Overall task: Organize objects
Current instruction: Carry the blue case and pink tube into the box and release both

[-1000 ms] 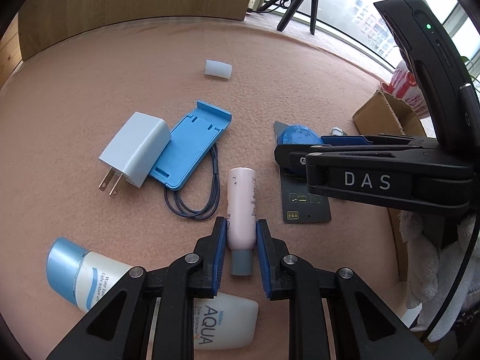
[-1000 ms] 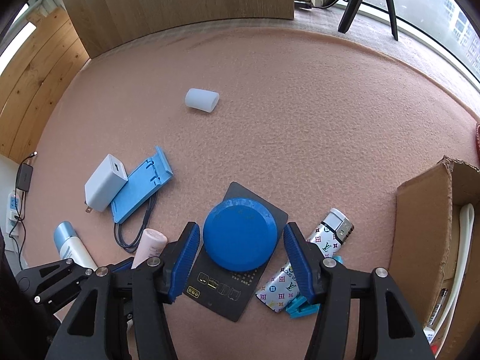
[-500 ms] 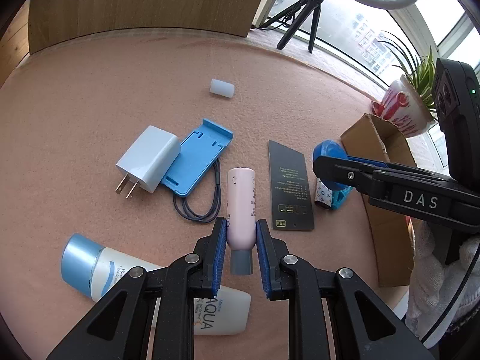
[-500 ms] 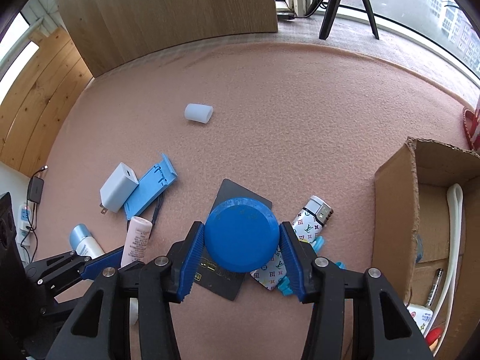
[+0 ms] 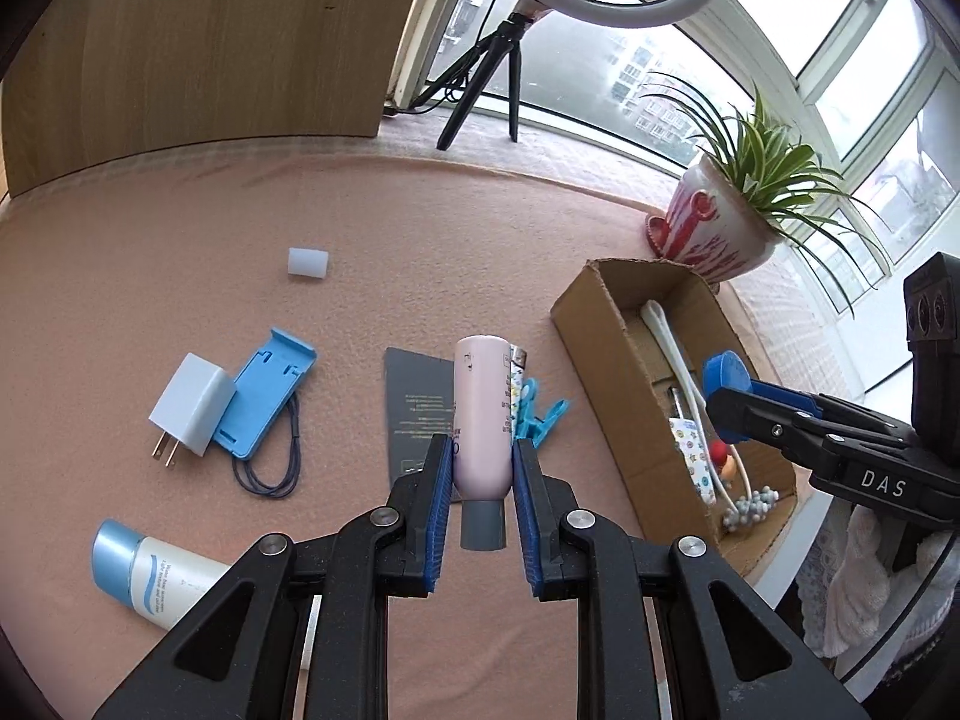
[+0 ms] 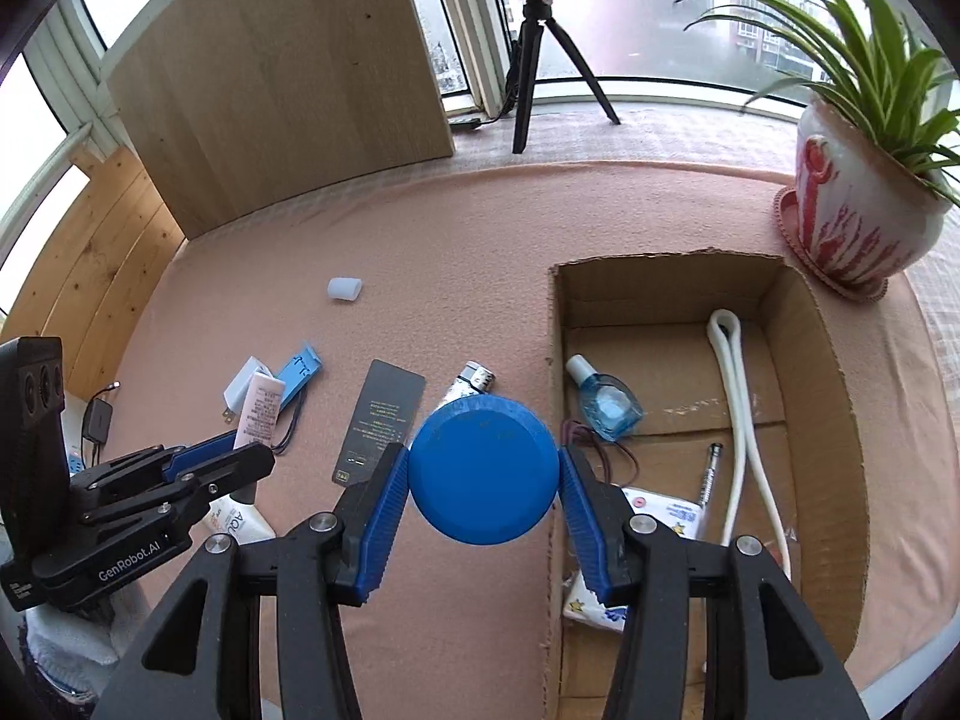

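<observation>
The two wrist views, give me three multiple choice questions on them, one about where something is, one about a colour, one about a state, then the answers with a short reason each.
1. Where is the small bottle of blue liquid?
A. inside the cardboard box
B. on the dark card
C. next to the plant pot

2. What colour is the round lid held by the right gripper?
A. white
B. blue
C. pink

3. How is the pink tube at this moment?
A. lying loose on the cloth
B. standing in the box
C. clamped in the left gripper, off the cloth

Answers:
1. A, the small bottle lies on the floor of the cardboard box.
2. B, the round lid between the pads of the right gripper is plain blue.
3. C, the left gripper pinches the pink tube near its grey cap, above the table.
</observation>
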Action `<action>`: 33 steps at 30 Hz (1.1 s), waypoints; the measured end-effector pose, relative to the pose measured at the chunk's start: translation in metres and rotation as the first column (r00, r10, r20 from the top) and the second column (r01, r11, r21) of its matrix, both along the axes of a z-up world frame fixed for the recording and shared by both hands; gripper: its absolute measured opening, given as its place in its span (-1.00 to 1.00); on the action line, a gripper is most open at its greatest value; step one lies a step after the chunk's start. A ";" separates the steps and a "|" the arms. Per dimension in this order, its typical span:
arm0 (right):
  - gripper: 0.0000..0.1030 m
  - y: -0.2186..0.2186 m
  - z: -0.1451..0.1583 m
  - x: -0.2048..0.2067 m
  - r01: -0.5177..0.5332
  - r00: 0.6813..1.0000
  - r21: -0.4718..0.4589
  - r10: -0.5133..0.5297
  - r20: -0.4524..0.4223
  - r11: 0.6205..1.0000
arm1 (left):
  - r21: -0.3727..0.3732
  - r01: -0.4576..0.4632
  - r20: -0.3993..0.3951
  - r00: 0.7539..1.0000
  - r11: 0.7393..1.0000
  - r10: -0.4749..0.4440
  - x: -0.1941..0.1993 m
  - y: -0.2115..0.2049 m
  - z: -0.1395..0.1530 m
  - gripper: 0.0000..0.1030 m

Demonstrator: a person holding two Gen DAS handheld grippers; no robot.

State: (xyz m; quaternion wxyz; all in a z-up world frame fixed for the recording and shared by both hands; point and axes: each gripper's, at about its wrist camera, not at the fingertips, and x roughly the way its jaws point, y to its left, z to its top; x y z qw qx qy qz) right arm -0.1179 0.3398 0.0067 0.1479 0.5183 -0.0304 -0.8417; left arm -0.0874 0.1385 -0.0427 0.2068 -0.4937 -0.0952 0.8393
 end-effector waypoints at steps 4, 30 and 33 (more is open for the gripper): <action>-0.10 0.032 0.011 0.016 0.057 0.998 0.003 -0.057 -0.023 0.998 | 0.009 0.055 -0.020 0.998 0.998 -0.055 -0.002 0.033 0.011 -0.59; -0.09 0.124 0.006 0.046 0.144 0.989 0.005 -0.144 -0.044 0.990 | -0.007 0.204 -0.031 0.978 0.979 -0.204 -0.031 0.195 0.007 0.07; 0.22 0.123 0.006 0.045 0.130 0.990 0.016 -0.129 -0.052 0.991 | -0.018 0.198 -0.049 0.979 0.980 -0.199 -0.030 0.194 0.009 0.15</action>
